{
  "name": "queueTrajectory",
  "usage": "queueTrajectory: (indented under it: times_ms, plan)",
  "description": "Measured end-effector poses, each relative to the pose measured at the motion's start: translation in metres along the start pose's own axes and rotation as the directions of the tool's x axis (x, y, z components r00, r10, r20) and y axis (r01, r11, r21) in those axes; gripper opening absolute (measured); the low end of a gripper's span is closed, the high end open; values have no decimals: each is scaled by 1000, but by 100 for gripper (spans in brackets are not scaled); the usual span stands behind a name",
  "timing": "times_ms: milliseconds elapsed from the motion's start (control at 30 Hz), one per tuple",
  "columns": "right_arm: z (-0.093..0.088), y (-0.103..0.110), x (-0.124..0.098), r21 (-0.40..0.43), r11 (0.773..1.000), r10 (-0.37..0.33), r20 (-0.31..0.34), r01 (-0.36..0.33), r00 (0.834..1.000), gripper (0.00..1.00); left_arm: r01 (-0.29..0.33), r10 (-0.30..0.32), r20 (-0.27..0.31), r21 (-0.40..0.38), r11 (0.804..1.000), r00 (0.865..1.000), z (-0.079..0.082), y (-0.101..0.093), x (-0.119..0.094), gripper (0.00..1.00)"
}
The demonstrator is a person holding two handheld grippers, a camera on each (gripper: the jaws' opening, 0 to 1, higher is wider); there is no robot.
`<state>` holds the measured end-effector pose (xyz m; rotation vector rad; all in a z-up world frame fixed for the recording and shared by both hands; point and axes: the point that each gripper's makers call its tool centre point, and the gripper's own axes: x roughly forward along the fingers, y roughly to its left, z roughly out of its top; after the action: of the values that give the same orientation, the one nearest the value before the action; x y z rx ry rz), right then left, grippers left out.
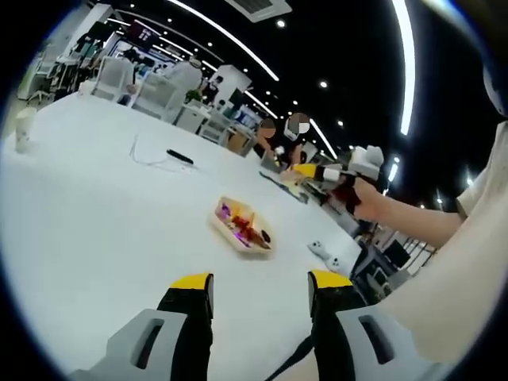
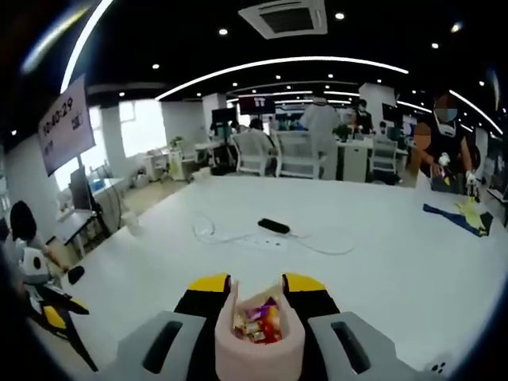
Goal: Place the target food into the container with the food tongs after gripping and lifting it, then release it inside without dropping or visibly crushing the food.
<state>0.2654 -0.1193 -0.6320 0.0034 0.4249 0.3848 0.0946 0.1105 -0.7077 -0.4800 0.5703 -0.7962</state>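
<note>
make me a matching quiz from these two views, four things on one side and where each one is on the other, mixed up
Things:
1. pink cup of sweets
2. shallow tray of food
3. black remote-like device
4. white paper cup

Places:
A. on the white table, beside a loose white cable
B. between the right gripper's jaws
C. near the table's far edge, in the left gripper view
D. on the table ahead of the left gripper

Pairs: 1-B, 2-D, 3-A, 4-C
</note>
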Motion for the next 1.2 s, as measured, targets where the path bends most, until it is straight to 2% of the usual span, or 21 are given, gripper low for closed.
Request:
queueTrajectory:
  times_ms: [233, 400, 433, 467, 567, 633, 667, 800, 833, 933, 967, 1000, 1033, 1100, 1167, 1200]
  plan:
    - [15, 36, -18, -17, 990, 142, 50, -142, 989, 25, 37, -36, -17, 51, 998, 999, 15, -9, 3, 48]
    - [20, 70, -32, -30, 962, 275, 64, -273, 959, 25, 67, -65, -27, 90, 994, 998, 26, -20, 3, 49]
    - [22, 82, -37, -32, 946, 323, 67, -322, 944, 25, 80, -77, -30, 104, 991, 997, 30, -24, 3, 49]
    - [24, 89, -40, -42, 938, 346, 70, -344, 935, 25, 88, -85, -33, 113, 990, 996, 33, -27, 3, 49]
    - [28, 101, -47, -57, 919, 393, 75, -390, 916, 25, 103, -98, -40, 133, 986, 994, 36, -32, 3, 48]
    - [32, 111, -52, -49, 899, 438, 89, -435, 895, 25, 109, -104, -43, 149, 983, 994, 39, -36, 4, 48]
    - [33, 113, -54, -50, 896, 445, 92, -442, 891, 25, 112, -106, -44, 153, 982, 993, 40, -37, 4, 48]
    - [39, 125, -67, -54, 853, 521, 117, -519, 845, 26, 130, -125, -39, 177, 976, 991, 47, -51, 8, 49]
    - [39, 129, -71, -53, 839, 543, 118, -541, 831, 26, 155, -154, -20, 179, 972, 988, 52, -59, 9, 50]
    - [41, 133, -80, -48, 813, 582, 130, -581, 803, 26, 175, -177, -6, 174, 969, 984, 56, -72, 11, 50]
    - [43, 136, -85, -44, 794, 605, 137, -606, 784, 26, 185, -188, -1, 182, 966, 982, 59, -78, 13, 50]
    - [43, 136, -87, -44, 790, 610, 140, -611, 780, 26, 188, -191, -2, 185, 965, 982, 59, -81, 13, 49]
    - [45, 138, -95, -43, 770, 635, 150, -637, 758, 26, 198, -200, -9, 199, 960, 980, 61, -89, 16, 49]
    - [46, 139, -100, -43, 756, 651, 157, -653, 743, 26, 208, -210, -16, 215, 954, 978, 62, -96, 19, 48]
    - [48, 139, -112, -43, 730, 678, 172, -682, 714, 26, 225, -226, -26, 238, 945, 974, 67, -108, 24, 48]
    - [48, 138, -114, -43, 727, 681, 174, -685, 711, 26, 226, -227, -26, 240, 944, 974, 67, -110, 24, 48]
